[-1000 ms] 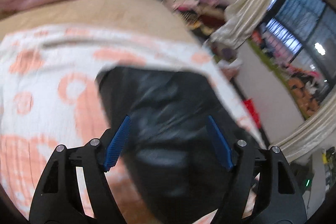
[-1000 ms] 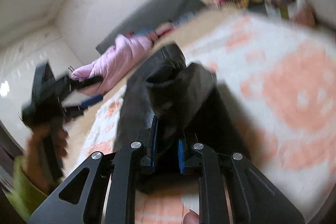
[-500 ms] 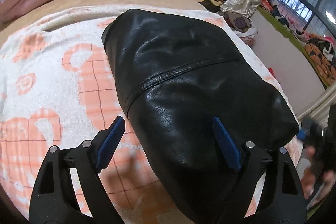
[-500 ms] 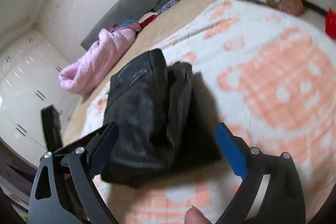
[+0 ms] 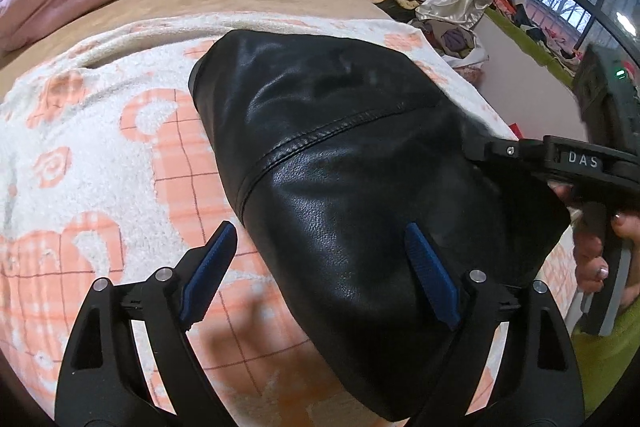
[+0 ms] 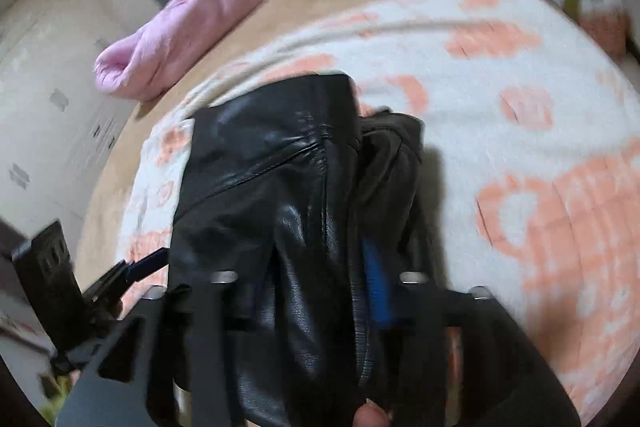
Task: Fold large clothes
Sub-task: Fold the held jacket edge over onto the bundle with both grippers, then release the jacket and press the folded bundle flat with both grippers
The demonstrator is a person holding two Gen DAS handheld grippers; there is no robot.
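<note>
Leather jacket (image 6: pixel 288 211) blurs between the closing right hand-held gripper (image 6: pixel 316 287); left hand-held gripper (image 5: pixel 320 267) gapes.

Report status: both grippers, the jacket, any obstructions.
Left gripper open, near edge of the black leather jacket between its fingers. Right gripper just closing on jacket folds. Jacket folded on the blanket. Nothing in the way.

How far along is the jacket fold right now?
Done: the black leather jacket lies folded into a compact bundle on the blanket. In hand: the right gripper has just been closing around its edge; the left gripper stands open. Left: possibly a final fold.
</note>
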